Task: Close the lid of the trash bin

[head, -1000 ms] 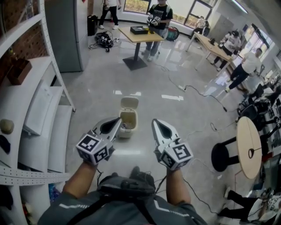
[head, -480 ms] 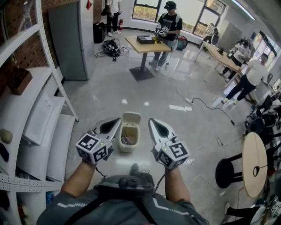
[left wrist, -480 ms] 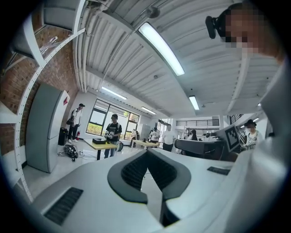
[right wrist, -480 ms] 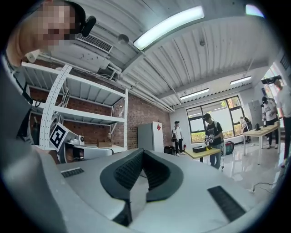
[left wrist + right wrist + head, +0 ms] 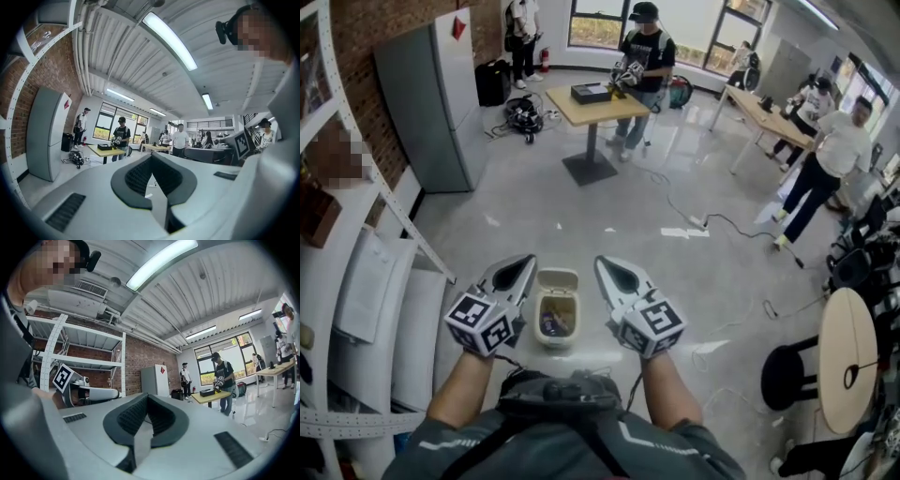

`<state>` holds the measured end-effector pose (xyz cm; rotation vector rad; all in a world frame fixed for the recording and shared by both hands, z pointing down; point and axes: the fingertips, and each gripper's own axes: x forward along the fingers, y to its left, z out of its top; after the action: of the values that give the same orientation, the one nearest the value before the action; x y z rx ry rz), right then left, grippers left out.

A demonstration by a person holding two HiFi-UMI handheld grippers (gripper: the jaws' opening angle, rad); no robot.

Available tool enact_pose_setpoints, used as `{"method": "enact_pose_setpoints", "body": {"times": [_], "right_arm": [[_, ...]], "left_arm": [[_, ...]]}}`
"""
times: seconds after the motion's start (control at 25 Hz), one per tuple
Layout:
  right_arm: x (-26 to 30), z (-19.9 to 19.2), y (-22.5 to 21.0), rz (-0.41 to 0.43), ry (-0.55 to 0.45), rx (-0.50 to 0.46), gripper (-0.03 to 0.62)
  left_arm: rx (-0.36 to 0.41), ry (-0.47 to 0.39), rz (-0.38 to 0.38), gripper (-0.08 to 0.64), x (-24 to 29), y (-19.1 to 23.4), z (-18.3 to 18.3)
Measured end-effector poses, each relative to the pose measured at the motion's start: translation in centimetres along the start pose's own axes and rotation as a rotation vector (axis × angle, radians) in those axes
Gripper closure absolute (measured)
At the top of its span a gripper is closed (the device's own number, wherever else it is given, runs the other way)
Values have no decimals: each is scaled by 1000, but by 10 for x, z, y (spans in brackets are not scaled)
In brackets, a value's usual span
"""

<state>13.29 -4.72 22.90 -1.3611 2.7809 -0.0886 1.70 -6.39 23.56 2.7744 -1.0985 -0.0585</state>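
A small cream trash bin [image 5: 555, 330] stands on the grey floor straight below me, with coloured rubbish showing inside. Its lid [image 5: 559, 279] is tipped up and back on the far side. My left gripper [image 5: 517, 269] hovers just left of the bin, and my right gripper [image 5: 612, 270] hovers just right of it. Both are held above the bin and apart from it. In the left gripper view my left gripper [image 5: 152, 160] has its jaws together with nothing between them. The right gripper [image 5: 147, 398] looks the same in its own view. Neither gripper view shows the bin.
White shelving [image 5: 366, 281] runs along the left, with a grey cabinet [image 5: 427, 94] behind it. A person stands at a wooden table [image 5: 595, 94] farther back. A cable [image 5: 712, 223] crosses the floor. A black stool [image 5: 786, 375] and a round table [image 5: 848, 361] stand at the right.
The view has closed in on the bin, which now lies lower in the picture, between the two grippers. Both grippers stay shut and keep their spacing.
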Motion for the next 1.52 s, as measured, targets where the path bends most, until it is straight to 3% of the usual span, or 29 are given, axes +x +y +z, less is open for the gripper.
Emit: {"method": "enact_pose_setpoints", "body": {"times": [0.2,0.44,0.88,1.12,1.52], "right_arm": [[18,-3,-21,-12,12,27,594],[45,3,-38,-93,13,40,594],[108,-6,-44,-185,66,32,594],[139,-36,-55,-209,131,92,594],[160,-89,-83,-182,214,191,594]], "left_arm": [[5,32,-25,561,28,13,-1],[-4,31,-95,561,52,40,6],[-48,30,-117,561,59,117,0],[-99,93,-73,561,64,161,-24],[-125,210,-11,561,79,178,-64]]}}
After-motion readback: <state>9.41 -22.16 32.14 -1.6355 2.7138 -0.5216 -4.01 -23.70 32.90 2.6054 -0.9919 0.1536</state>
